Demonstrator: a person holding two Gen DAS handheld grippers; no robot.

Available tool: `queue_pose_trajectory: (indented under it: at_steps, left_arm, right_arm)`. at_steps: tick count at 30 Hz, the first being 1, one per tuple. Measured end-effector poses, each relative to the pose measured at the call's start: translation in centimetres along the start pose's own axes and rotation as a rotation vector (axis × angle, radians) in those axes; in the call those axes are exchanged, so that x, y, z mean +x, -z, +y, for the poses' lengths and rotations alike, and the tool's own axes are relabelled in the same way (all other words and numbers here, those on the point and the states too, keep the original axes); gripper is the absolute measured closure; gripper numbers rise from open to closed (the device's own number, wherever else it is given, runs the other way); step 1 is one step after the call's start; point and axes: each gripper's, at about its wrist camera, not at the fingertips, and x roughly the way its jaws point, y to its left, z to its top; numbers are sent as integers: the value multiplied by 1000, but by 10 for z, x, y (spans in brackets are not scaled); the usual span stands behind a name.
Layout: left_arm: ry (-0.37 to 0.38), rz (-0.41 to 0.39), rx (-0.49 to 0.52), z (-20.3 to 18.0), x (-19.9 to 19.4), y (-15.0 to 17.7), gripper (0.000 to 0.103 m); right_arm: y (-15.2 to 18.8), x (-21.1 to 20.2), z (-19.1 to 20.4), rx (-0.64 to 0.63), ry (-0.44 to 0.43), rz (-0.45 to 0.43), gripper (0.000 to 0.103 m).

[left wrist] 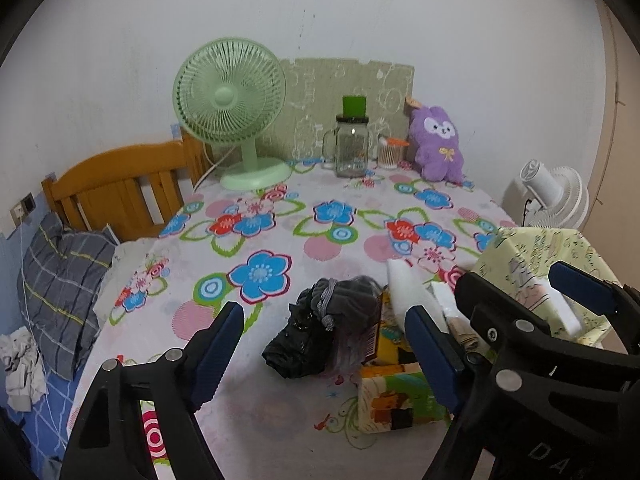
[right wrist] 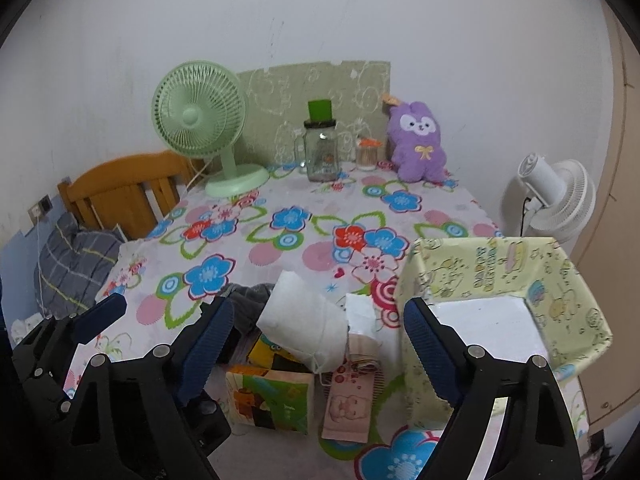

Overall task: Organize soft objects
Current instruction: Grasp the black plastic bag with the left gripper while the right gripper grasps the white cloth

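Two grippers hover wide open, nothing held: left gripper [left wrist: 324, 356] over the crumpled dark grey cloth [left wrist: 320, 328] near the table's front edge, right gripper [right wrist: 320, 348] over white foam pieces [right wrist: 300, 324]. Next (probably) grasp one, drop into yellow-green patterned box [right wrist: 500, 272] at right edge.

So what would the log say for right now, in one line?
left gripper: open, above dark cloth | right gripper: open, near white mask | yellow box: beside pile | nothing held
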Motion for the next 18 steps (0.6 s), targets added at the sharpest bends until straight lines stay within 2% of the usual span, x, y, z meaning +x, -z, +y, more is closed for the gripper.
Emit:
queue_pose_trajectory:
  at_steps: [5, 9, 18]
  left_arm:
    - [16, 43, 7, 1, 21, 0, 19]
    - [24, 44, 41, -3, 33, -5, 19]
    - [49, 110, 31, 1, 66, -7, 19]
  right_arm:
    - [0, 23, 7, -13, -5, 44, 15]
    - [-3, 37, 9, -8, -7, 63, 17]
    - [-6, 74, 9, 2, -4, 140, 22]
